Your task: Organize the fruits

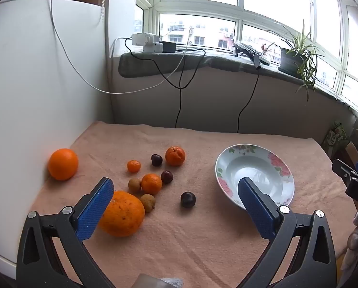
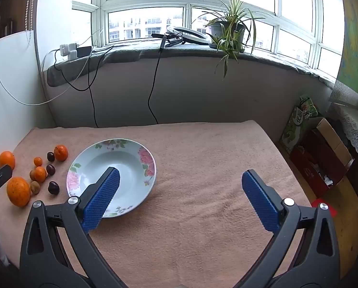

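Jaws of both tools stand spread wide with nothing between the blue pads. Left gripper [image 1: 176, 201]: hovers tilted down over the near left part of the cloth-covered table [image 1: 203, 240], its left pad in front of the largest orange [image 1: 123, 213], its right pad in front of the plate's near rim. Right gripper [image 2: 180, 192]: hovers over bare cloth right of the plate, its left pad overlapping the plate's near rim in view; contact cannot be told. Plate [image 2: 130, 151]: 1, shallow, white with pink flower rim, empty, near the middle of the table. Fruit, all on the cloth left of the plate, none in it: 1 big orange [image 1: 63, 164] at the left edge against the white panel [image 1: 34, 84]; 1 largest orange nearest the front edge; 1 wrinkled mandarin [image 1: 175, 156] farthest back; 1 mandarin [image 1: 151, 183] in the middle of the group; 1 tiny mandarin [image 1: 134, 166]; 3 dark round fruits [image 1: 188, 199], well apart from each other; 2 small brown fruits [image 1: 147, 202], 1 touching the largest orange, the other just beside the middle mandarin. Beyond the far edge: windowsill [image 2: 263, 55] with potted plant [image 2: 229, 31], chargers and hanging cables. Floor at the right edge: open cardboard box [image 2: 323, 158].
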Motion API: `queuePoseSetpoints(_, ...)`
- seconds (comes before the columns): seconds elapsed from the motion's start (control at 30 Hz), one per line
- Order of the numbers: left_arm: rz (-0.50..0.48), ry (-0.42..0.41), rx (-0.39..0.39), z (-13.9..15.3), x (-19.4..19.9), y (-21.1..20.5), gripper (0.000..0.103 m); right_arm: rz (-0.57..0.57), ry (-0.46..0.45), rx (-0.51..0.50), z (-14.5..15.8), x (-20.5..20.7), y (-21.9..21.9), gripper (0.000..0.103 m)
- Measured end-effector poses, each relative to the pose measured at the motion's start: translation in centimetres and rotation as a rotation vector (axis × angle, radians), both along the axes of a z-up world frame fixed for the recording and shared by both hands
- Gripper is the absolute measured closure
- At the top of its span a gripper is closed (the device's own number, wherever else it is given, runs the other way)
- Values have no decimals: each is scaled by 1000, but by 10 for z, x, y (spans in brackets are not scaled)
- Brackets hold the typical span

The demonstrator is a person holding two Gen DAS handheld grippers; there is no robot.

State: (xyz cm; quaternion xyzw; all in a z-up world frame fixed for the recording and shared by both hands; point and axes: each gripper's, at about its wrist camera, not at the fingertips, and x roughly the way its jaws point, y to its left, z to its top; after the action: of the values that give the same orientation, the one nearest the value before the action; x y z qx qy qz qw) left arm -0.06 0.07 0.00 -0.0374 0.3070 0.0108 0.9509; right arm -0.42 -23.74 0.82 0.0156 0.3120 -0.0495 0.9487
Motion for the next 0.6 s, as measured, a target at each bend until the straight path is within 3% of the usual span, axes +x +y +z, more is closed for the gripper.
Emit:
queuePoseSetpoints(0.1, -7, 26, 22, -1, 4, -4, 0, -1, -4, -2, 1, 0, 1, 0)
queuePoseSetpoints(0.6, 9, -17, 13, 3, -3, 0, 0, 7, -4, 8, 2, 1, 2, 0)
